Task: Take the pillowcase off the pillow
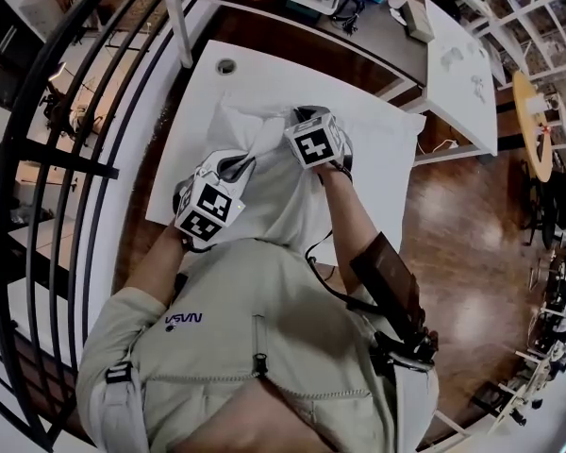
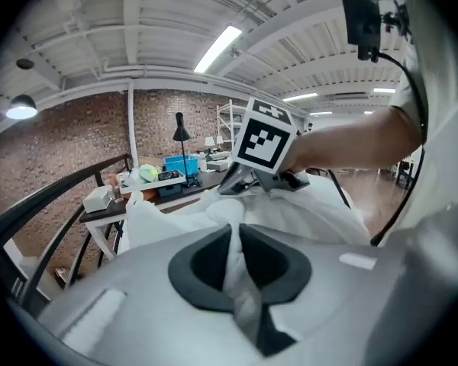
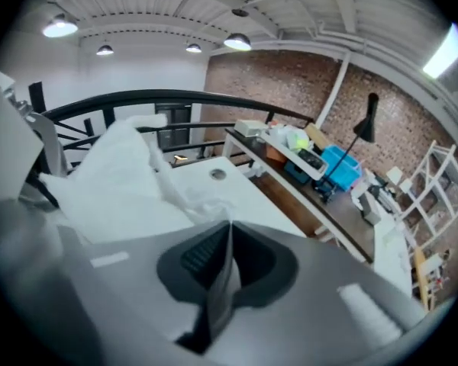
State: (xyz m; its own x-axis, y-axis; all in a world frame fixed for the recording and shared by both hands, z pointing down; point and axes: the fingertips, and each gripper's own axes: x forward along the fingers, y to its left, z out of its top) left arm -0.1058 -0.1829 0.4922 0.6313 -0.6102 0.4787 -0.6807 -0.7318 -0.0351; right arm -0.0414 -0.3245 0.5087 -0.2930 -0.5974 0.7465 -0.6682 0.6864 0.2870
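A white pillow in its white pillowcase (image 1: 281,201) lies on the white table (image 1: 382,144), close in front of the person. My left gripper (image 1: 234,170) is at the case's left side, shut on a bunched fold of pillowcase (image 2: 230,239) that runs between its pads. My right gripper (image 1: 302,121) is at the far upper edge of the case, shut on a thin layer of the fabric (image 3: 226,269). In the left gripper view, the right gripper's marker cube (image 2: 264,140) stands just beyond the lifted cloth. The pillow itself is hidden inside the case.
A black curved railing (image 1: 66,159) runs along the left. Behind the table stands a dark desk (image 1: 358,26) with a blue bin (image 3: 338,166) and trays. A cable hole (image 1: 226,65) sits near the table's far left corner. Wood floor (image 1: 453,225) lies to the right.
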